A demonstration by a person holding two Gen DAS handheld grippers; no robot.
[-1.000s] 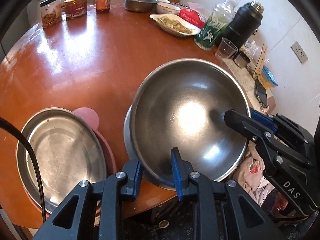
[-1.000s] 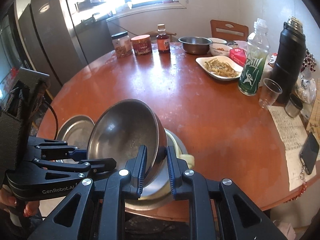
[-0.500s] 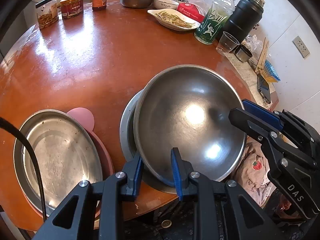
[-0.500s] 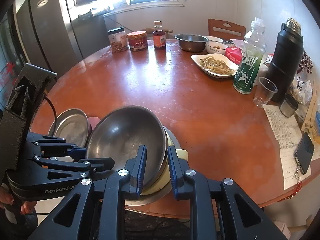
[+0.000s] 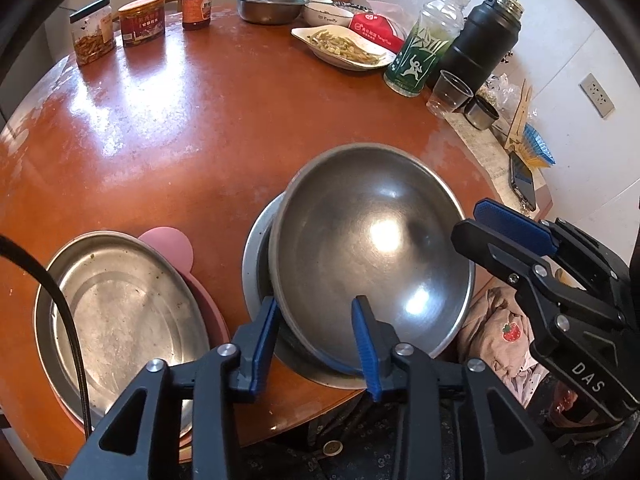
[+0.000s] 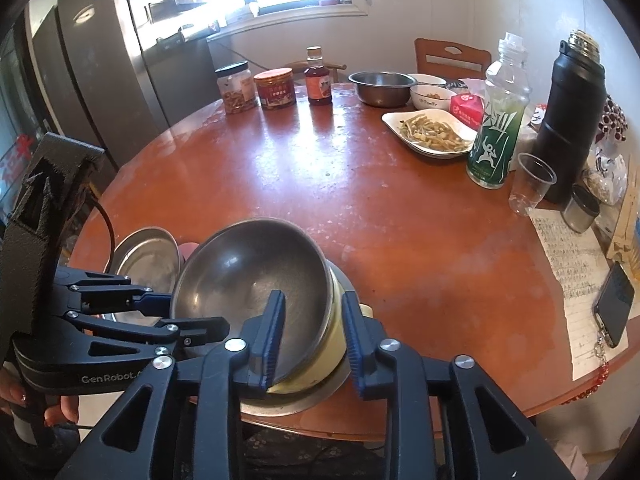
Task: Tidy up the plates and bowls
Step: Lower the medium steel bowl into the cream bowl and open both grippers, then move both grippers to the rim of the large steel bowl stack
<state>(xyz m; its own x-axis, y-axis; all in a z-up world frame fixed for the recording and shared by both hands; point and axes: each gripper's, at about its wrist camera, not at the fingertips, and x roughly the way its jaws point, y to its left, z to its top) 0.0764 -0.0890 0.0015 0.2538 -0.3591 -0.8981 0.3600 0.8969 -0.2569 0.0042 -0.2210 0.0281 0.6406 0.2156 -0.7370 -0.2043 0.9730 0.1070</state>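
Observation:
A big steel bowl [image 5: 372,248] rests a little tilted on a stack near the table's front edge. In the right wrist view the bowl [image 6: 252,276] lies in a yellow bowl [image 6: 324,356] on a steel plate [image 6: 300,400]. My left gripper [image 5: 314,302] straddles the bowl's near rim. Its jaws are opening and the pads stand off the metal. My right gripper [image 6: 313,296] straddles the rim on the other side, over the steel and yellow bowls. Its jaws are opening too, with a gap at each pad. Each view also shows the other gripper: right gripper [image 5: 466,220], left gripper [image 6: 200,312].
A flat steel plate [image 5: 120,312] lies on a pink plate [image 5: 168,244] to the left. Farther back stand jars [image 5: 92,32], a steel bowl [image 5: 268,6], a dish of food [image 5: 344,46], a green bottle [image 5: 424,56], a black flask [image 5: 480,44] and a plastic cup [image 5: 448,92]. A phone [image 6: 614,304] lies on paper at right.
The steel bowl came down from a steep tilt and settled onto the stack. Both grippers' jaws have spread apart and let go of its rim.

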